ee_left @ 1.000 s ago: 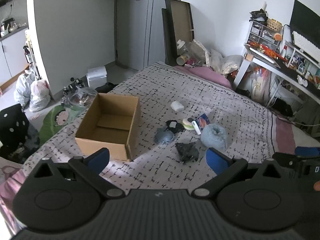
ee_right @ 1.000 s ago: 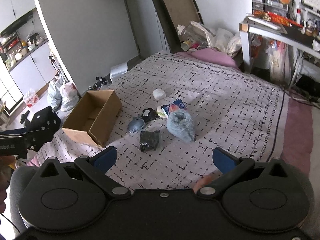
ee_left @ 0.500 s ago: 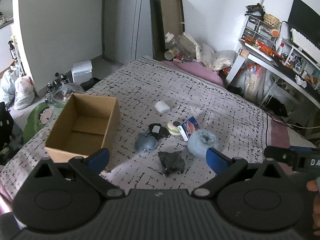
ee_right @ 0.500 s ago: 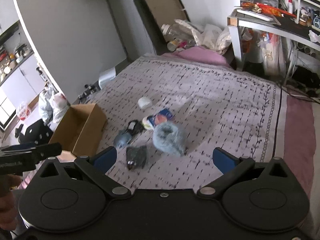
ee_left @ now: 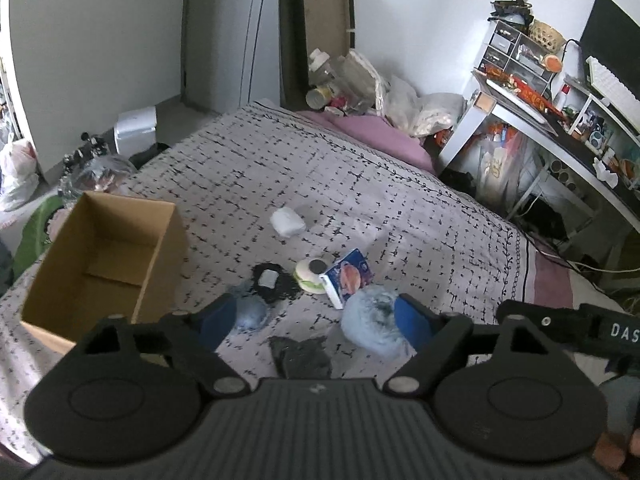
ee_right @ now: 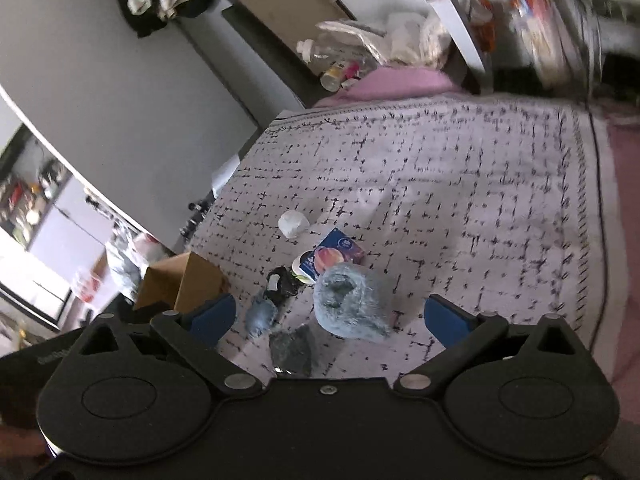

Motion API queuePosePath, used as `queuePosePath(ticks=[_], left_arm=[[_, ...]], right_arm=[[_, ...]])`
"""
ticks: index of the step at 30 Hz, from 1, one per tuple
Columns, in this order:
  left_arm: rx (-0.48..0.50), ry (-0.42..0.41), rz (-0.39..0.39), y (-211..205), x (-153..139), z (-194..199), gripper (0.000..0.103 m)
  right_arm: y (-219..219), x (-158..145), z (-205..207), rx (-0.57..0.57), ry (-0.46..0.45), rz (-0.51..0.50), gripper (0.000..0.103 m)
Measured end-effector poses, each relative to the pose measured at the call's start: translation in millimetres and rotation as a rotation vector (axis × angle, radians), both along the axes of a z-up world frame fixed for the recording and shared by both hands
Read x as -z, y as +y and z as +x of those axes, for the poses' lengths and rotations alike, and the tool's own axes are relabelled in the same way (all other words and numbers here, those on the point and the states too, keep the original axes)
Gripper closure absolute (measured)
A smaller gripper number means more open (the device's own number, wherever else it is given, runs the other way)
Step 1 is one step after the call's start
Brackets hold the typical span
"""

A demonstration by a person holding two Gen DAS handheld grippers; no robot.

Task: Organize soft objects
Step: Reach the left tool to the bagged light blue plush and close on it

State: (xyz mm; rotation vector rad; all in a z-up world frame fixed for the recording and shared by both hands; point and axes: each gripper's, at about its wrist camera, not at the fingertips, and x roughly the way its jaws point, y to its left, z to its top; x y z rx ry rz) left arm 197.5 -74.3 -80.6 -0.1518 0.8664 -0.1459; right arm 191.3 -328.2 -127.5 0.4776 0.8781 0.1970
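Soft things lie in a cluster on the patterned bed: a fluffy light-blue bundle (ee_left: pixel 370 328) (ee_right: pixel 348 308), a dark grey crumpled cloth (ee_left: pixel 300 354) (ee_right: pixel 292 346), a small grey-blue ball (ee_left: pixel 250 312) (ee_right: pixel 262 314), a black item with a white tag (ee_left: pixel 270 280) (ee_right: pixel 280 284), a white roll (ee_left: pixel 287 222) (ee_right: pixel 293 224), and a round green-and-white piece (ee_left: pixel 310 276). An open cardboard box (ee_left: pixel 104 264) (ee_right: pixel 180 284) stands to their left. My left gripper (ee_left: pixel 316 322) is open above the cluster. My right gripper (ee_right: pixel 330 320) is open above the fluffy bundle.
A blue printed carton (ee_left: pixel 348 276) (ee_right: pixel 336 254) lies among the soft things. A cluttered white desk (ee_left: pixel 560 128) stands right of the bed. Bags and bottles (ee_left: pixel 348 84) pile at the bed's head. The right gripper's body (ee_left: pixel 568 326) shows in the left wrist view.
Both grippers have moved forward and down toward the cluster, which now looks larger. The right view has tilted and swung left. Both stay open and empty.
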Motion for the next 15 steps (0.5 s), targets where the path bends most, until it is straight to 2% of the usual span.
queuePosePath(ticks=[2,6,11,15], left_arm=[[0.002,0.018,-0.010,-5,8,9,0.029],[-0.002,0.063,-0.072,-10,26,25,0.035],[-0.016,0.112,-0.114,-18,51,46,0.051],[-0.016,0.151,-0.140,-22,67,61,0.056]], right_arm=[[-4,9,5,0.029,0.022,0.031,0.012],[-10,26,18,0.082,0.045,0.070,0.020],[-14,52,36,0.114,0.098,0.146,0.036],[-10,65,47,0.120,0.130,0.155,0.044]])
